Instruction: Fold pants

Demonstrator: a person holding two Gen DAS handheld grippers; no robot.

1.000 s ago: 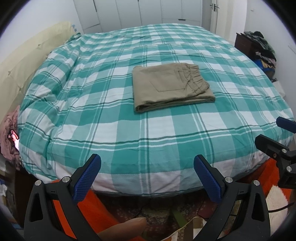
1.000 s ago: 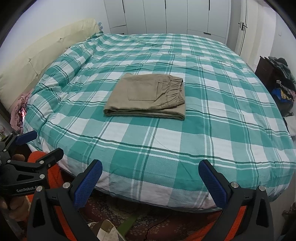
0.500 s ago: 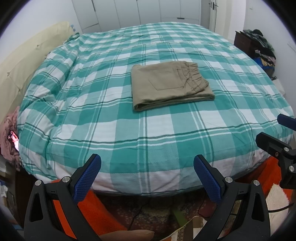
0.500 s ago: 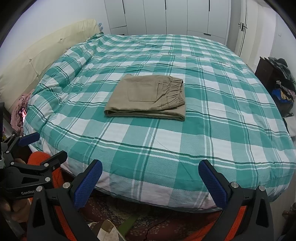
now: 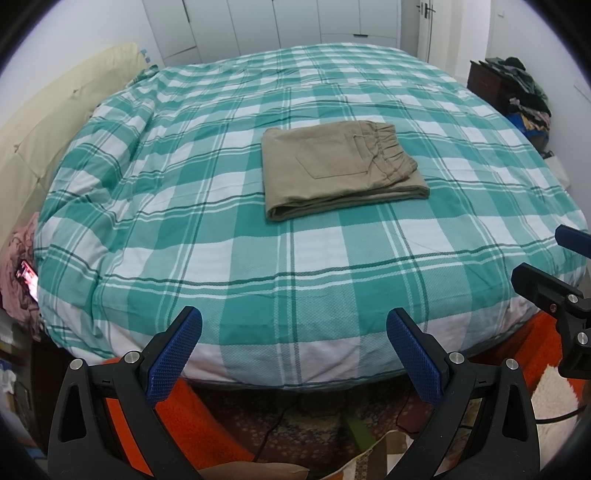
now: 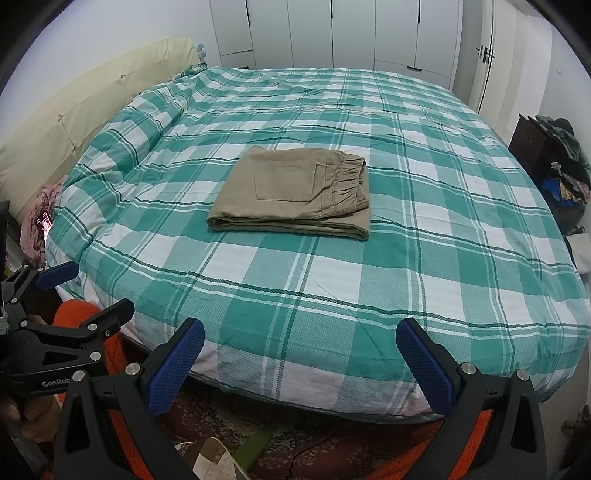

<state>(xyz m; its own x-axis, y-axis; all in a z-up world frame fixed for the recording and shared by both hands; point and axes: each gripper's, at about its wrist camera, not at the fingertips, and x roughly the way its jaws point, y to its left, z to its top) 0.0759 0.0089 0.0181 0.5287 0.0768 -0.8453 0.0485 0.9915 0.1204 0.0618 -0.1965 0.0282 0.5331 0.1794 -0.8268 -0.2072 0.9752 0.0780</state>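
Khaki pants (image 5: pixel 341 168) (image 6: pixel 295 192) lie folded into a flat rectangle on the bed (image 5: pixel 221 236) (image 6: pixel 424 258), on top of the green-and-white plaid cover, roughly mid-bed. Elastic waistband sits at the right end of the stack as both cameras see it, back pocket faces up, layered fold edges face the foot of the bed. Nothing touches the pants.

Left claw (image 5: pixel 293 354): jaws spread wide, gripping nothing, held off the foot edge of the bed, well apart from the pants. Right claw (image 6: pixel 301 360): same state, jaws wide apart, nothing in them, also at the foot edge and well apart from the pants. Each claw shows up at the edge of the other's view: right claw (image 5: pixel 554 291) to the right of the left one, left claw (image 6: pixel 66 325) to the left of the right one.

Cream headboard (image 5: pixel 48 129) (image 6: pixel 92 107) runs along the bed's left side. White wardrobe doors (image 6: pixel 351 33) stand beyond the bed's far edge. Dark cabinet with piled clothes (image 5: pixel 517 92) is off the bed's right side. Orange rug (image 5: pixel 177 417) shows under the foot edge.
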